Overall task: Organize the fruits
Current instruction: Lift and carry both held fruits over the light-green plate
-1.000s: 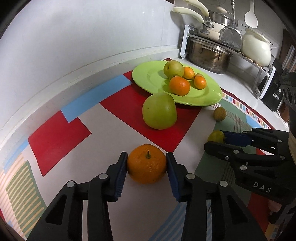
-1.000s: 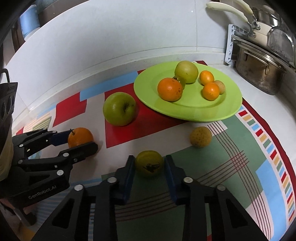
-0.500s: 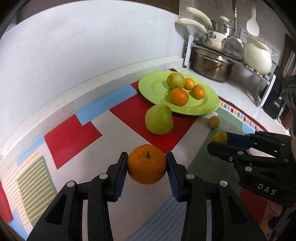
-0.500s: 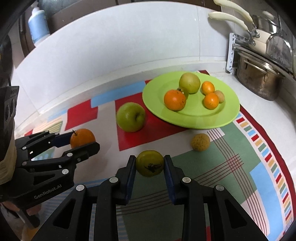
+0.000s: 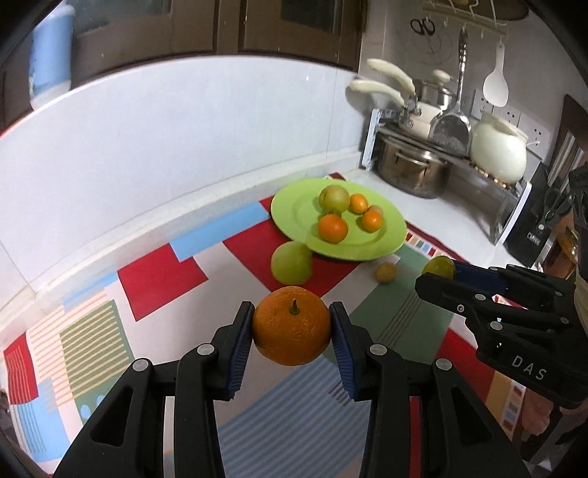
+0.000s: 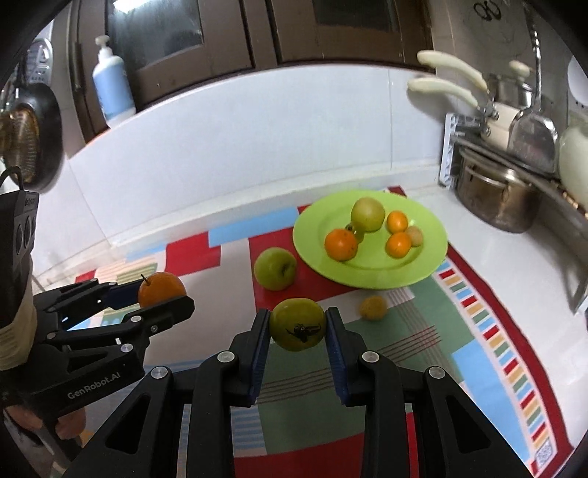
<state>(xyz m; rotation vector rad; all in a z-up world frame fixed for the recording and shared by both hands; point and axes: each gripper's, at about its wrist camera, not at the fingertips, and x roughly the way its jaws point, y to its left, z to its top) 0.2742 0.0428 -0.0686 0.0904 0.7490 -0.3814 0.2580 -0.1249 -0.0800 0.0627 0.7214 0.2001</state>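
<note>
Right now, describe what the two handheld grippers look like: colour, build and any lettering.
Both are matte black plastic with angular, cut-out finger frames joined by silver rivets and blue ribbed pads. The left gripper carries white "GenRobot.AI" lettering on its side, seen from the right wrist view. The right gripper reads "DAS" in the left wrist view. A pale cuff-like band shows behind the left one.

Home kitchen as I read it, white tiled backsplash [image 5: 205, 121], dark wooden cabinets [image 6: 220, 33] above, metal rack [image 5: 455, 154] with steel pot [image 5: 411, 172] and cream-handled pans [image 5: 389, 84], hanging ladle [image 5: 496, 84], knife block [image 5: 536, 228], soap pump bottle [image 6: 112, 84], patterned mat [image 6: 474, 331] on my counter.
</note>
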